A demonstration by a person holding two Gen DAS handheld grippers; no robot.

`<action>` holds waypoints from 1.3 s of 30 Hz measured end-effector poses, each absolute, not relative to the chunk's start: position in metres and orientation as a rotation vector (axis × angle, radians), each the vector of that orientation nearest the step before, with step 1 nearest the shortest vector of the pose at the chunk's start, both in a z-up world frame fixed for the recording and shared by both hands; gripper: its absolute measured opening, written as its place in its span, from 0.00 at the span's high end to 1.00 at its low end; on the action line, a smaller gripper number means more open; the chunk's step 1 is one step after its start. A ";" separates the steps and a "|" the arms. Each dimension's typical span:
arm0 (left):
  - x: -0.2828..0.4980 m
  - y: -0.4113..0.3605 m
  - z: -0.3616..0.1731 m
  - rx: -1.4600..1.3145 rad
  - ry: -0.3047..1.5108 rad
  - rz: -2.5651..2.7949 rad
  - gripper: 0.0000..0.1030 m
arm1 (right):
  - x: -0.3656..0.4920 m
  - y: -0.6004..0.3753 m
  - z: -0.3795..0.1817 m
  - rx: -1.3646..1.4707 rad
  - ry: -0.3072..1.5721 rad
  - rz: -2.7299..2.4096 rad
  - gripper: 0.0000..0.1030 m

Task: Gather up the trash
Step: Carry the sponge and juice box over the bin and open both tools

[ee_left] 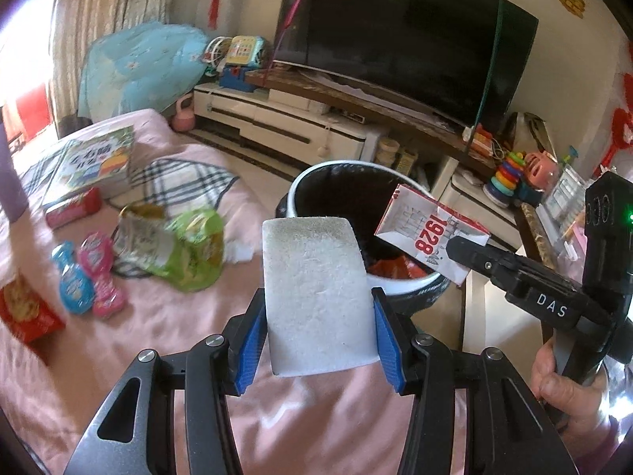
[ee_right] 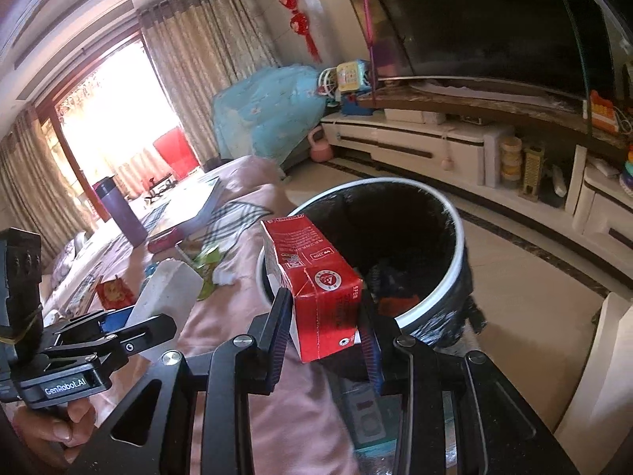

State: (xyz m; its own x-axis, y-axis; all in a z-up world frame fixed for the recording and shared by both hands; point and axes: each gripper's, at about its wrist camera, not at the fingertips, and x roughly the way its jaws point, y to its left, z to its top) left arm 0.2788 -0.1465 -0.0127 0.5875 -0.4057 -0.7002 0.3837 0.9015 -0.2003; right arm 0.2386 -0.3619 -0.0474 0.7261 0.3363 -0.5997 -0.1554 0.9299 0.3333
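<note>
The left hand-held gripper (ee_left: 320,332) is gripping a white foam block (ee_left: 316,293) between its blue pads, holding it upright over the pink bedcover (ee_left: 158,336) just short of the trash bin (ee_left: 399,291). The right hand-held gripper (ee_right: 324,332) is clamping a red and white carton (ee_right: 316,289) by its lower end, so most of the carton is sticking out forward, already reaching over the near rim of the bin. Holding both pieces by one end looks deliberate: the free end can clear the rim and drop straight in once the jaws let go.

The bin, lined with a dark bag, is standing on the floor right beside the bed, and some orange wrapping is already lying inside it.

More trash is waiting on the bed: a crumpled green snack bag (ee_left: 186,253), a blue and a pink packet (ee_left: 91,281), and a red box (ee_left: 27,312). The picture book (ee_left: 95,166) probably is not trash.
</note>
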 end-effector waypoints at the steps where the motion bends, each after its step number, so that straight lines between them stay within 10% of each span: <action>1: 0.283 -0.150 -0.012 -0.026 0.822 -0.464 0.53 | 0.240 -0.364 -0.046 0.269 0.708 0.267 0.68; 39: 0.389 -0.228 -0.044 -0.020 0.914 -0.484 0.50 | 0.302 -0.402 -0.062 0.243 0.782 0.171 0.68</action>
State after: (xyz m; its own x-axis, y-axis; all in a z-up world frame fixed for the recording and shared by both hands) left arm 0.3893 -0.2285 -0.0436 0.5111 -0.4105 -0.7552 0.3942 0.8927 -0.2184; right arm 0.3022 -0.4020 -0.0622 0.6979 0.2410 -0.6744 -0.0618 0.9584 0.2786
